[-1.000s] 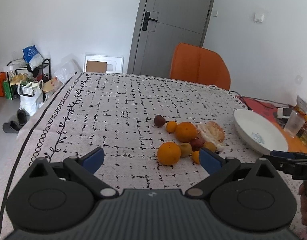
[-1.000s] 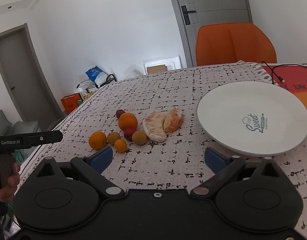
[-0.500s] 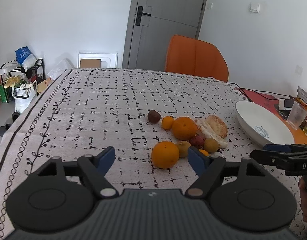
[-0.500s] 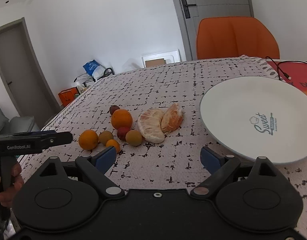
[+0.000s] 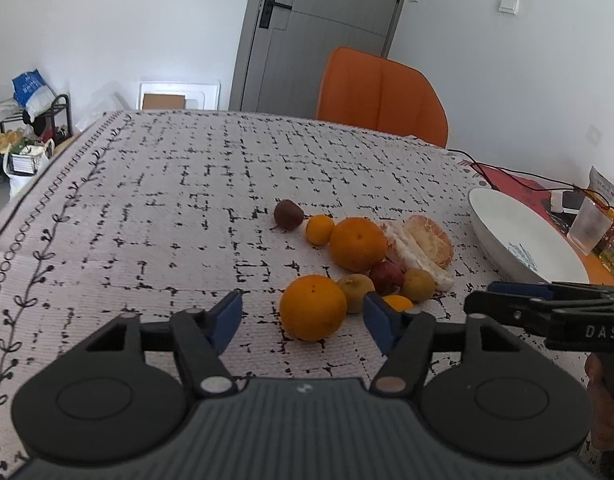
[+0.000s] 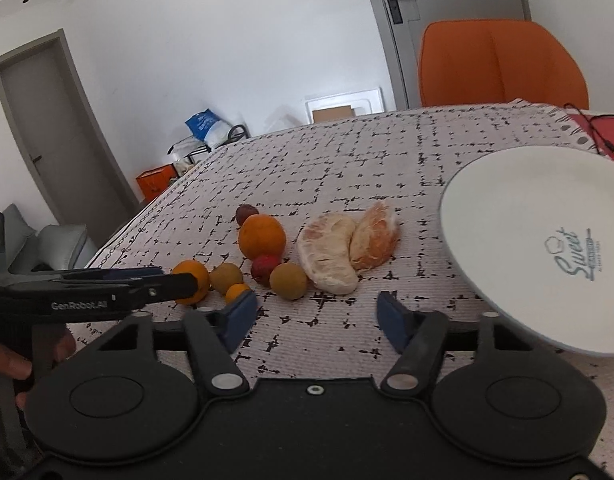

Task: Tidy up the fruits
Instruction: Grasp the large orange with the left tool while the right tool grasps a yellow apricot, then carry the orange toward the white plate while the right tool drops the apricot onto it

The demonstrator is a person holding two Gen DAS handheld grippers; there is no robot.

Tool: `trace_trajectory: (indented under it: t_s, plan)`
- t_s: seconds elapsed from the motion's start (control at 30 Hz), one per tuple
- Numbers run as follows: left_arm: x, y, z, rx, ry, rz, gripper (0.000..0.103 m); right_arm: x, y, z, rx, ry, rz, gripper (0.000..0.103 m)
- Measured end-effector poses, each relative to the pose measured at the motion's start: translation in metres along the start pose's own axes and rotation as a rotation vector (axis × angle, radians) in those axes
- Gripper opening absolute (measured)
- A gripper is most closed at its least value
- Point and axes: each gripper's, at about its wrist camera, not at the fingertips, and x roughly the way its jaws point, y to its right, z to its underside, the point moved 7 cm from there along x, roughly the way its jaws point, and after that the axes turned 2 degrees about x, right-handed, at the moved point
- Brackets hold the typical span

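Left wrist view
Left gripper [image 5: 303, 316]: lower centre of frame, fingers [image 5: 227, 314] closing, apart, not pressing on anything.
Near orange [image 5: 313, 307]: on the bench [image 5: 147, 200] between the finger tips in the picture, no pad touching it.
Fruit cluster: centre right; big orange [image 5: 358, 244] above the near one, small mandarin [image 5: 319, 229] and dark round fruit [image 5: 288, 214] to its upper left.
Small fruits: two brownish ones [image 5: 355, 292] [image 5: 417, 284] and a red one [image 5: 386, 277] below the big orange; tiny orange one [image 5: 398, 303] just behind the right finger.
Peeled citrus halves [image 5: 425, 240]: right of the big orange, touching each other.
Plate [image 5: 503, 224]: right edge, well apart from the fruit.
Right gripper [image 5: 507, 304]: enters from the right edge, seen side-on.

Right wrist view
Right gripper [image 6: 317, 316]: lower centre, fingers [image 6: 391, 318] closing, gap bare, only cloth between them.
Peeled citrus halves [image 6: 347, 252]: centre, just above the finger gap.
Fruit cluster: centre left; big orange [image 6: 262, 237], red fruit [image 6: 264, 268], brownish fruit [image 6: 288, 281].
Plate [image 6: 507, 208]: right side, bare but for printed lettering.
Left gripper [image 6: 175, 280]: from the left edge, tip overlapping the near orange [image 6: 195, 272]; contact cannot be told.
Chair [image 6: 499, 64]: orange, upper right, behind the bench.
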Motion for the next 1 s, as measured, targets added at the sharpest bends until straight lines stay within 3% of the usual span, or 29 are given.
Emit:
trace_trajectory:
  t_s: [0.07, 0.23, 0.73, 0.87, 1.0]
  plan:
    - [0.004, 0.0, 0.001, -0.004, -0.01, 0.009, 0.058, 0.003, 0.0, -0.001, 0.008, -0.011, -0.007, 0.048]
    - [0.01, 0.002, 0.0, 0.007, -0.013, 0.03, 0.037, 0.013, -0.006, -0.003, 0.011, -0.03, -0.024, 0.041]
    - [0.0, -0.017, -0.003, -0.022, -0.012, 0.018, 0.037, 0.033, -0.02, -0.01, 0.018, -0.052, -0.046, 0.035]
    - [-0.002, -0.02, -0.004, -0.024, -0.008, 0.007, 0.037, 0.037, -0.02, -0.011, 0.018, -0.049, -0.038, 0.024]
    - [-0.004, -0.021, -0.005, -0.021, -0.004, 0.006, 0.037, 0.038, -0.018, -0.01, 0.021, -0.045, -0.037, 0.022]
